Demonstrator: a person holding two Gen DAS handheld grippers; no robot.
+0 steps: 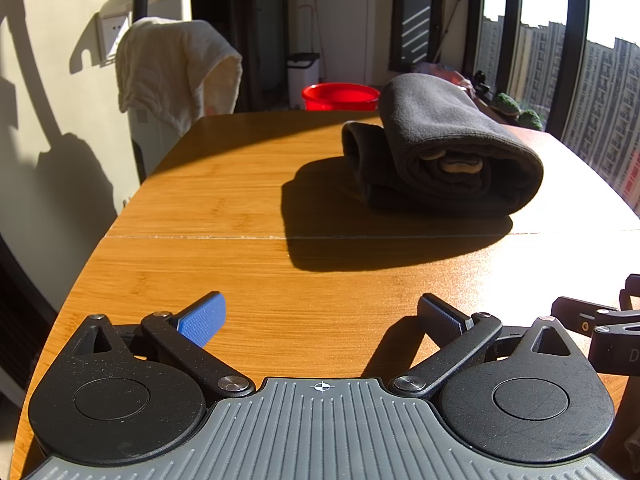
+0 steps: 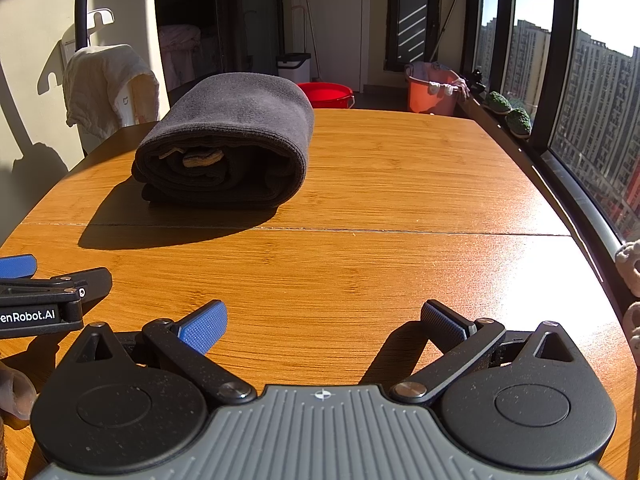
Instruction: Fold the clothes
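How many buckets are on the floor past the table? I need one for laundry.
2. A red bucket sits just beyond the table's far edge; an orange bucket holding cloth stands right of it by the window. Others may be hidden behind the table.

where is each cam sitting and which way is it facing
Left wrist view: sits on the left tool, looking forward over the wooden table at the folded dark garment ahead to its right; its own open fingers show, with part of the right tool at the right edge.
Right wrist view: sits on the right tool, facing the same way, garment ahead to its left; open fingers, part of the left tool and a fingertip show.
Shared: garment, table, red basin, white towel.
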